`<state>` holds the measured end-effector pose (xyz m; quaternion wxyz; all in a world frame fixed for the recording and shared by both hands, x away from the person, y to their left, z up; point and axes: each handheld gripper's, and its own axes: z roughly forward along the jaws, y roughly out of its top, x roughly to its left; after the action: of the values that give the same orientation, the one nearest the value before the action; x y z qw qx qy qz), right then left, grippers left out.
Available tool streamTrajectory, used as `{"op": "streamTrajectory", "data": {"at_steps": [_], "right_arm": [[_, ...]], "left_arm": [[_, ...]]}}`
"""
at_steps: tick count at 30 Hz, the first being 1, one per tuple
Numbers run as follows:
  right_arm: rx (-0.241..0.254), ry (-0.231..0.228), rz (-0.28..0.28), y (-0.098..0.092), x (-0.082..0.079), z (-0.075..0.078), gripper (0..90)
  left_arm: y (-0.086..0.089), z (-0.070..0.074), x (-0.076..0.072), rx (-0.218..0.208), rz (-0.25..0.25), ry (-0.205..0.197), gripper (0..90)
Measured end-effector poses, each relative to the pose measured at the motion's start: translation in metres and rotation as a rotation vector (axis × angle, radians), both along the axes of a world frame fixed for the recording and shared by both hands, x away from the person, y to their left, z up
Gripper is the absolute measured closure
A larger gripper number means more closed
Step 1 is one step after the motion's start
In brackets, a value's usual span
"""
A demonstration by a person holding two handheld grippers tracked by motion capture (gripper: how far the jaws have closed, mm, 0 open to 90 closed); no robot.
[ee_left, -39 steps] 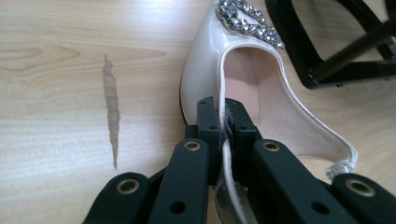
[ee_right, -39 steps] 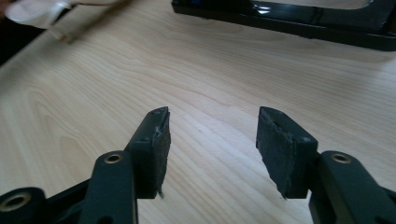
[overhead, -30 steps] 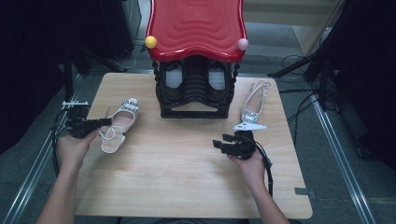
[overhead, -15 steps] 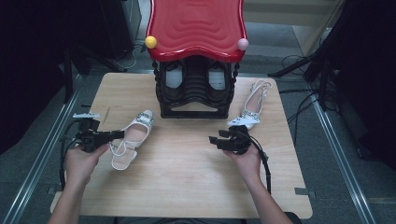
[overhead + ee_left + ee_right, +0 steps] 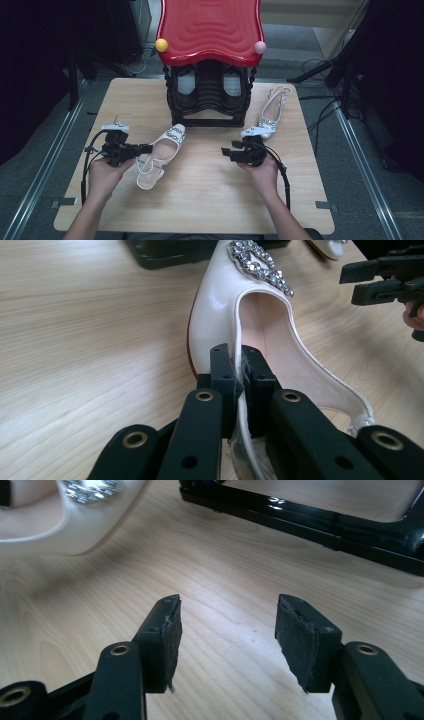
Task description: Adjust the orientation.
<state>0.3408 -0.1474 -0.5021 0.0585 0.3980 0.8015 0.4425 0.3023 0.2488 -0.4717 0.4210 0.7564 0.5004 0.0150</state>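
A white slingback shoe (image 5: 167, 145) with a rhinestone buckle (image 5: 260, 265) lies on the wooden table (image 5: 210, 200), left of centre. My left gripper (image 5: 145, 148) is shut on its side wall; the pads (image 5: 224, 370) pinch the rim between them, and the gripper (image 5: 239, 365) points along the shoe (image 5: 220, 315). The matching shoe (image 5: 267, 117) lies at the right, beside the rack. In front of that shoe my right gripper (image 5: 227, 151) hovers open, pointing left, with only bare wood between its jaws (image 5: 227, 625). The held shoe's toe (image 5: 50, 530) shows at its upper left.
A black shoe rack (image 5: 207, 97) with a red wavy top (image 5: 210, 30) stands at the table's back centre; its base (image 5: 320, 522) runs just beyond my right gripper. Cables trail from both grippers. Metal rails (image 5: 45, 160) flank the table.
My left hand has carried the white shoe rightward, from the table's left side toward the centre. The right gripper has shifted only slightly and stays open.
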Motion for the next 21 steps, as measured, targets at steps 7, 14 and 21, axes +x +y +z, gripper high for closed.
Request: {"op": "streamTrajectory", "data": {"at_steps": [7, 14, 21], "right_arm": [[-0.003, -0.007, -0.014, -0.004, -0.019, -0.002, 44.8], [-0.021, 0.003, -0.022, -0.008, -0.031, -0.006, 45.6], [-0.014, 0.002, -0.041, -0.011, -0.037, -0.008, 46.2]], "left_arm": [[-0.029, -0.007, 0.015, -0.020, -0.092, 0.034, 86.1], [-0.064, -0.016, 0.026, 0.002, -0.170, 0.051, 85.7], [-0.079, -0.029, 0.037, 0.020, -0.175, 0.068, 84.9]]}}
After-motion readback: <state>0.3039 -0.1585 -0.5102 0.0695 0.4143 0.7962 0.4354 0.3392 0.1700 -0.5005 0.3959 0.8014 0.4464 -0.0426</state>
